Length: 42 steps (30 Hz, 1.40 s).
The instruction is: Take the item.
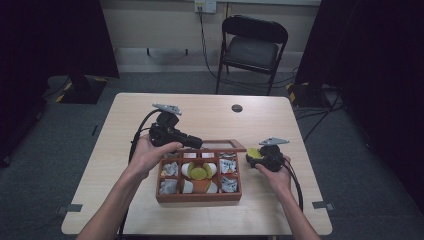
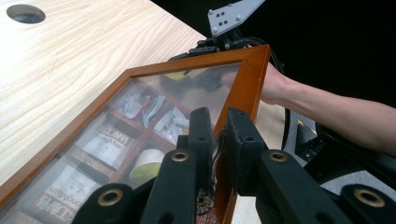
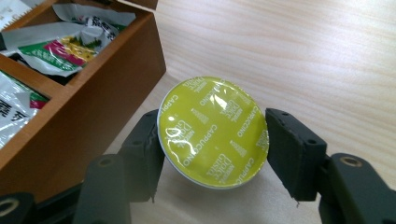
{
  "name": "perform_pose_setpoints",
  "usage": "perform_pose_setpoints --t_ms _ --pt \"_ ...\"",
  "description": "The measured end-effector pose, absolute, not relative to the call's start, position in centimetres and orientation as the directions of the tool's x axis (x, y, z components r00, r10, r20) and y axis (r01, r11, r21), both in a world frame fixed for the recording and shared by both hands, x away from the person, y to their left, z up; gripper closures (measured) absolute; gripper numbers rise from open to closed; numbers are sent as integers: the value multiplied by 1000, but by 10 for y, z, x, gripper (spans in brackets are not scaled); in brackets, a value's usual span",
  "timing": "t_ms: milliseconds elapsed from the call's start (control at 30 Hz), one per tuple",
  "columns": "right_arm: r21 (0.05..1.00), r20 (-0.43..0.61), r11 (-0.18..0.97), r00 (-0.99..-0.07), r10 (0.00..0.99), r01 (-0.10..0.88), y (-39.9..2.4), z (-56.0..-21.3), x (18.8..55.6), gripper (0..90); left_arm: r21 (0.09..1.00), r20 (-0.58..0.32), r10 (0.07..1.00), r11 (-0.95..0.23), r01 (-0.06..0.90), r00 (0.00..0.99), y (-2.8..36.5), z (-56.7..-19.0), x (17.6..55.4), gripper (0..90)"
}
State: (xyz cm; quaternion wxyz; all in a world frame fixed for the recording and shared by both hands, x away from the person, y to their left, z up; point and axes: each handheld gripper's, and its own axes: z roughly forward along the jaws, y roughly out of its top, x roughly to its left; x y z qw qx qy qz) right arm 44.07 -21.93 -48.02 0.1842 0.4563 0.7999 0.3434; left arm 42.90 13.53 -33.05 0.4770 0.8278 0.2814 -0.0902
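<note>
The coffee capsule (image 3: 214, 133) is a round pod with a glossy yellow-green foil top, printed all over with rows of small white lettering, and a thin pale rim showing along its lower edge. It sits tilted, foil face up, between the two black jaws of the right gripper (image 3: 212, 140), which pinch it at its left and right sides. In the high view the capsule (image 1: 253, 152) shows as a small yellow spot at the front of the right gripper (image 1: 257, 159), held above the bench (image 1: 280, 210) near its right edge, just beside the right wall of the wooden box (image 1: 199, 197).

The box is reddish-brown wood, split into small compartments. White sachets (image 1: 228, 184) with printed labels fill the outer compartments; the middle ones hold white capsules and one more yellow-topped pod (image 1: 199, 173). The box stands toward the near edge of the bench, about midway between its left and right edges.

Its lid (image 2: 140, 102) is a wooden frame around a clear pane, raised open at the far side of the box. The left gripper (image 2: 219, 140) has its jaws pressed onto the frame's right rail (image 2: 247, 88), holding the lid up; sachets show through the pane.

A round cable hole (image 1: 237, 108) lies near the far edge of the bench.
</note>
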Motion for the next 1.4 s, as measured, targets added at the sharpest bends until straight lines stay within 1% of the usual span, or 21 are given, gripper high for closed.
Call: perform_pose_setpoints --t_ms 133,233,267,333,367,400,433,467,500,667,733,833,1067,1100,1400 --pt "705 13 355 -512 859 614 -218 -483 441 399 739 -417 380 -386 552 825 135 -330 429 811" --pt "696 31 341 -501 865 632 -219 -484 442 394 738 -418 379 -389 552 826 135 -330 429 811" --pt "697 32 341 -502 864 632 -219 -484 442 380 737 -419 381 -387 554 824 135 -330 429 811" --pt "697 40 336 -502 864 634 -220 -484 443 308 737 -419 382 -388 554 824 135 -330 429 810" --pt "697 40 336 -502 864 634 -220 -484 443 308 736 -419 383 -388 555 823 135 -330 429 810" --pt "702 44 328 -498 866 632 -221 -484 443 255 735 -419 381 -391 555 824 135 -330 429 811" --pt "705 46 322 -494 868 632 -221 -483 442 233 735 -419 382 -391 555 824 135 -330 429 811" --pt "705 46 322 -494 868 632 -221 -483 442 233 735 -419 382 -391 555 824 135 -330 429 810" --pt "715 49 309 -486 872 627 -221 -481 442 204 735 -419 381 -391 554 824 135 -330 429 810" --pt "722 66 292 -483 873 627 -224 -476 438 166 733 -420 379 -394 554 825 135 -331 429 811" --pt "720 65 296 -486 872 627 -224 -475 434 165 733 -421 379 -394 555 824 135 -331 429 811" --pt "731 36 310 -488 872 608 -226 -471 425 163 734 -417 375 -398 551 828 134 -331 429 811" --pt "741 47 292 -480 876 605 -241 -463 407 151 735 -416 377 -397 550 827 134 -330 429 811" --pt "732 48 299 -483 874 613 -244 -464 400 151 735 -422 376 -391 554 825 135 -330 430 811" --pt "694 30 339 -495 868 635 -252 -477 374 149 731 -414 369 -411 545 832 134 -332 428 812"
